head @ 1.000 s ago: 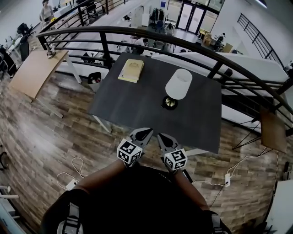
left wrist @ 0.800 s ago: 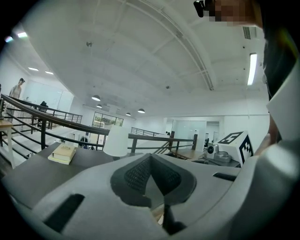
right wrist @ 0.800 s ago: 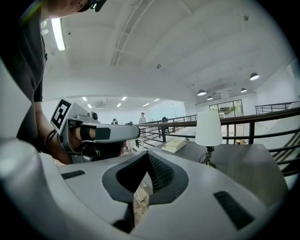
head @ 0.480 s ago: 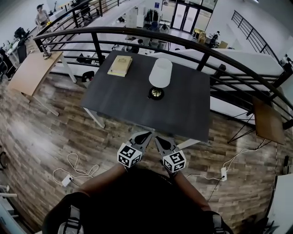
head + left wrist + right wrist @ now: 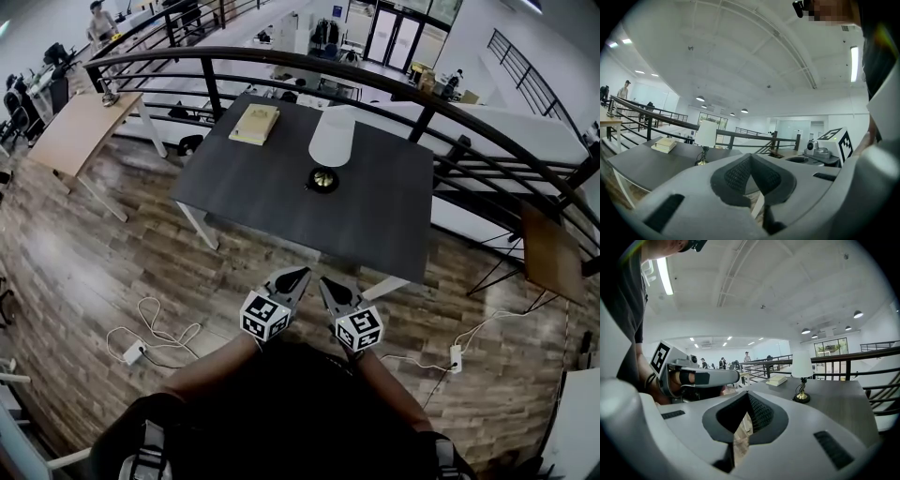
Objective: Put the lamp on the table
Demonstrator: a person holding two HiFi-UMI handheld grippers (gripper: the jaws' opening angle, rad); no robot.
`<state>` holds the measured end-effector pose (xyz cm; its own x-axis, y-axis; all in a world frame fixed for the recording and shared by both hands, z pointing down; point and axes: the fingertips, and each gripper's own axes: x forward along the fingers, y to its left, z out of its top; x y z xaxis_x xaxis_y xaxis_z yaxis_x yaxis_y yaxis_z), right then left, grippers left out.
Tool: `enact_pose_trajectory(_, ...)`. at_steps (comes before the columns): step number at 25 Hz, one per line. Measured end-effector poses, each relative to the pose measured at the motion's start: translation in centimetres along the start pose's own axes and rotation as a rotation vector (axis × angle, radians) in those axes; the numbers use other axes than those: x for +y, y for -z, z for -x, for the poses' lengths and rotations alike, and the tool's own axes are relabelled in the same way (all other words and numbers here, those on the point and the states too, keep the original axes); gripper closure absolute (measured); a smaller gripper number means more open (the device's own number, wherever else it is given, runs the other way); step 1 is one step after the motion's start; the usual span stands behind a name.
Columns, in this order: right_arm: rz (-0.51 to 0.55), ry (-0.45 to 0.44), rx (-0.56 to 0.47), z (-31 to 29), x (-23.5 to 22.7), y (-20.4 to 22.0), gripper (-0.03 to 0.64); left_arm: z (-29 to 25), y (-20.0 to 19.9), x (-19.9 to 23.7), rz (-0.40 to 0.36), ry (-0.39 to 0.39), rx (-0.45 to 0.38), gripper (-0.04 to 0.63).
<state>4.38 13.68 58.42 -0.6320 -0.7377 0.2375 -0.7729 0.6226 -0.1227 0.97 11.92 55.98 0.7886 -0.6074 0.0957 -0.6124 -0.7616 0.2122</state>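
The lamp point(image 5: 330, 148), with a white shade and a brass base, stands upright on the dark table point(image 5: 262, 197), near its middle. It also shows in the left gripper view, where the lamp point(image 5: 706, 137) stands ahead to the left, and in the right gripper view, where the lamp point(image 5: 802, 369) stands ahead to the right. My left gripper point(image 5: 297, 275) and right gripper point(image 5: 327, 282) hang side by side close to my body, short of the table's near edge, over the wooden floor. Both are shut with nothing in them.
A tan book point(image 5: 255, 124) lies at the table's far left corner. A black curved railing point(image 5: 450, 127) runs behind the table. A light wooden table point(image 5: 80, 131) stands at the left. Cables and plugs point(image 5: 141, 347) lie on the floor. A person point(image 5: 97, 19) stands far off.
The table with the lamp has slid farther from my grippers in the head view as I moved back. Both grippers stayed shut, side by side near my body.
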Motion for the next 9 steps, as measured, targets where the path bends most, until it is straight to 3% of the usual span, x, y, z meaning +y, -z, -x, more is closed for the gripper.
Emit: enact_pose_trajectory(9, -0.008, -0.005, 0.000, 1.3, 0.4, 0.6, 0.603, 0.6, 0.6, -1.4, 0.006, -0.006, 0.005, 0.586)
